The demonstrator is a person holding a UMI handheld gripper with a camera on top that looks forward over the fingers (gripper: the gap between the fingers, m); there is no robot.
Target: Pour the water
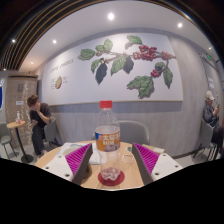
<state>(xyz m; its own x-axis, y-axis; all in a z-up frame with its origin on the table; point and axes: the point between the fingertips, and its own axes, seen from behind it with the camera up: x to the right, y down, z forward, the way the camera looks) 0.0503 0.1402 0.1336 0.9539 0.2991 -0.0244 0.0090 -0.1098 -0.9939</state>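
Far to the left, a person [38, 122] stands beside a small table [18, 126]. The person is small and dim, so it is hard to tell what the hands are doing. A chair [5, 142] near that table is partly cut off.

Next comes the wooden table [55, 158] that the tongs are over. Only a strip of it shows, since the tongs cover the rest.

The left finger [76, 158] of the tongs has a pink pad with a zigzag pattern. Its lower end cannot be seen.

Between the two fingers stands the bottle [107, 135], a clear plastic one with a red cap. It has a label around the middle, but the words on it are too small to read. Just in front of the bottle sits a glass [110, 167] on a red coaster [111, 180]. The glass hides the bottom of the bottle. It is hard to tell if there is water in the glass.

The tongs [112, 160] are held wide apart. There is a gap on each side of the bottle and the glass, and neither finger touches them.

The right finger [151, 158] has the same pink pad.

Behind it all, a big picture of green leaves and red berries [128, 63] fills the wall. There is no writing to read on it.

Far to the right, another person [212, 115] sits, partly cut off.
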